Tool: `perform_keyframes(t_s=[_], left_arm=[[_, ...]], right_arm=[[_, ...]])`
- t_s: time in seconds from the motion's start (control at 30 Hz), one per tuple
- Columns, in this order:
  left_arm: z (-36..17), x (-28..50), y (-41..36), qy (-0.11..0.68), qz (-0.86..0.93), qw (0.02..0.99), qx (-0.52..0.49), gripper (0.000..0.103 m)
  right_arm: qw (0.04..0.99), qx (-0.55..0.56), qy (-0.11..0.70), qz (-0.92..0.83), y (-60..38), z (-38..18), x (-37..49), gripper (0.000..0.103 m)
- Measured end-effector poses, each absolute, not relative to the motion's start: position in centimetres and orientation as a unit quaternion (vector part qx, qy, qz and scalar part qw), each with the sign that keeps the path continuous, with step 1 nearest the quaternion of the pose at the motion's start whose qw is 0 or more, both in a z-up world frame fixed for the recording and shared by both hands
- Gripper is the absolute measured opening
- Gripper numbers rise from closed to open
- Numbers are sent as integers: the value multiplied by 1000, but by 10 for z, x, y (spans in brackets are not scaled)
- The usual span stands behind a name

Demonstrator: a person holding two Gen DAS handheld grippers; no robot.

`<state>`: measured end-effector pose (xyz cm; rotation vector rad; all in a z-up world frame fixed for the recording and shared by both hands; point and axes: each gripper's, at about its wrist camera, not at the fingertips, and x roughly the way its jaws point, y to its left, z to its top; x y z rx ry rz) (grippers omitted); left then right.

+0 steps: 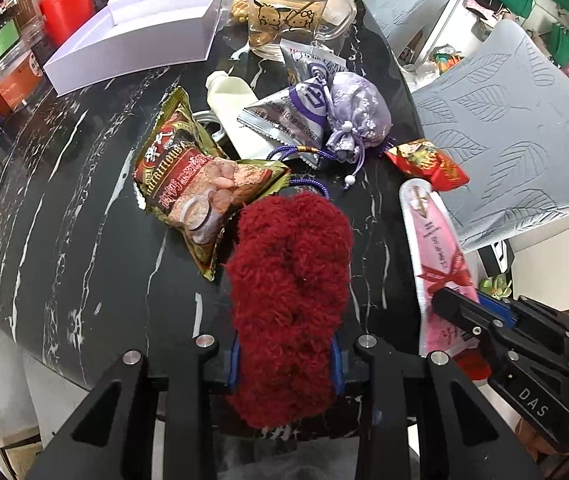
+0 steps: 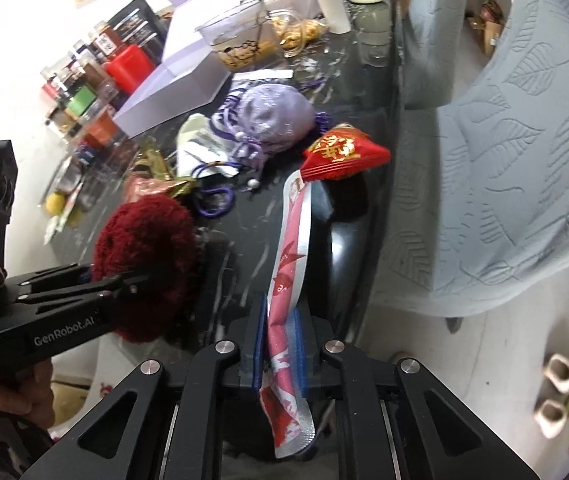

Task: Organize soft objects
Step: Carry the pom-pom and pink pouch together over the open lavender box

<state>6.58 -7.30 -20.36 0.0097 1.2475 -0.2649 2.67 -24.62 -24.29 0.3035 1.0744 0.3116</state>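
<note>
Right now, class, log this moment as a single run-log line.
left gripper: shut on red fuzzy item | right gripper: shut on pink sachet | both above black marble table | purple pouch: untouched

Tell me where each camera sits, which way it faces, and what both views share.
Left wrist: on the left gripper, looking along its fingers across the black marble table; it grips the red fluffy object; right gripper at right.
Right wrist: on the right gripper, gripping the pink packet; left gripper at left.
Shared: purple pouch, red sachet.
</note>
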Motion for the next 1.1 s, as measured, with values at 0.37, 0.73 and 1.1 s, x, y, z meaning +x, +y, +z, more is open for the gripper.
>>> perform_keyframes(t_s=[0.37, 0.73, 1.1], left_arm=[[-179, 61, -69, 578, -107, 808, -15, 31], [-135, 61, -57, 558, -80, 825, -34, 31], [-86, 65, -65, 516, -65, 853, -38, 31]], right_arm=[[822, 142, 513, 202, -237, -221, 32, 12], [827, 121, 494, 239, -229, -175, 43, 12], [833, 103, 469, 275, -236, -131, 51, 12]])
